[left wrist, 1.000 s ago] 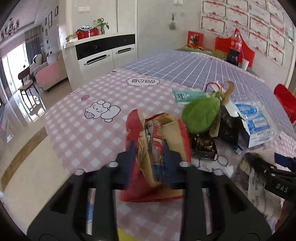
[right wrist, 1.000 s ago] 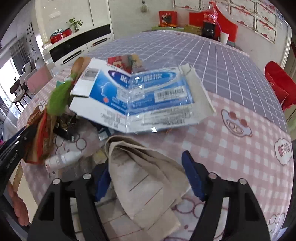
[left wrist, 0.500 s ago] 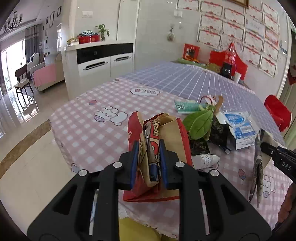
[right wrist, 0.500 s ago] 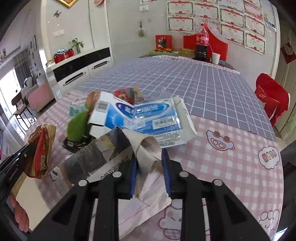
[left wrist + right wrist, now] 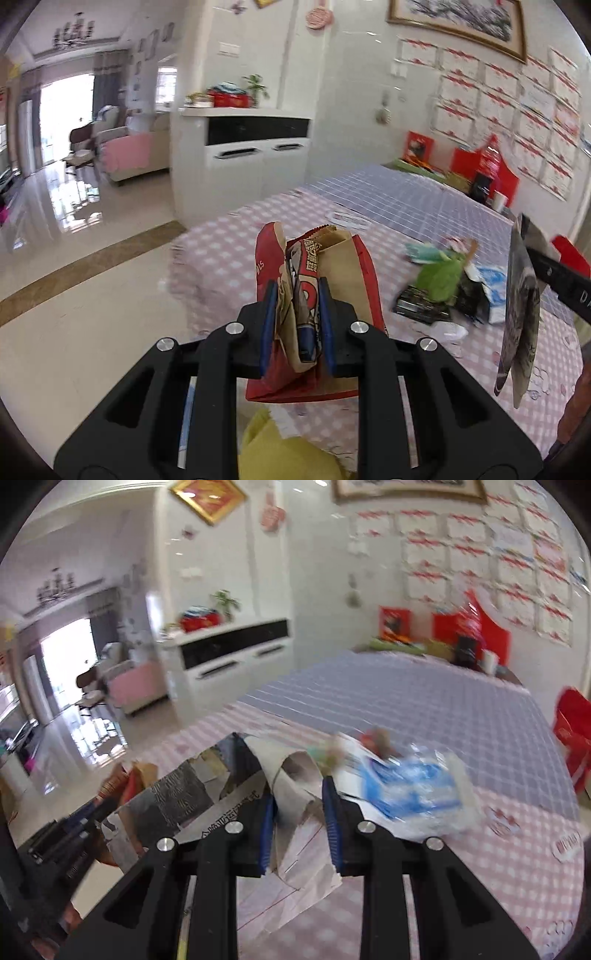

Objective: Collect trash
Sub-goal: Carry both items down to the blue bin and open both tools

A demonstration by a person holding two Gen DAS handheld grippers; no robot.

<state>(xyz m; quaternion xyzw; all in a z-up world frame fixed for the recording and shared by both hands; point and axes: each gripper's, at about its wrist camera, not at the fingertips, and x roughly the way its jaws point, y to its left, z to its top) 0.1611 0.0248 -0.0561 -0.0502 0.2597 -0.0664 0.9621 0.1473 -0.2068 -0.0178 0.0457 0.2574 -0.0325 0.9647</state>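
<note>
My left gripper (image 5: 297, 325) is clamped on a crumpled red-and-brown paper snack bag (image 5: 317, 314), its blue pads pressing the folded middle so the stiff bag stands upright between them and clear of the tabletop. My right gripper (image 5: 300, 825) is closed on a creased sheet of grey newspaper (image 5: 236, 794), pinched at a fold, so the loose ends droop to either side; in the left view the same sheet hangs limp from the black jaws at the far right edge. I judge I am holding each piece well up so nothing drags across what is left, and a yellow bag (image 5: 284, 450) shows just below the left gripper, likely where this trash is meant to go, though I cannot see its mouth. More rubbish lies in a heap on the table: a green leaf (image 5: 439, 280) on dark wrappers, a blue-and-white plastic package (image 5: 410, 786), and a small white bottle (image 5: 448, 330) lying on its side. The table wears a pink-and-white checked cloth (image 5: 221, 258) with cartoon prints at my end and a lilac grid cloth (image 5: 424, 709) beyond. Behind it stand a white sideboard with black panels (image 5: 243, 155), red boxes, a wall of framed certificates, and a glossy tiled floor leading to a bright living room.
</note>
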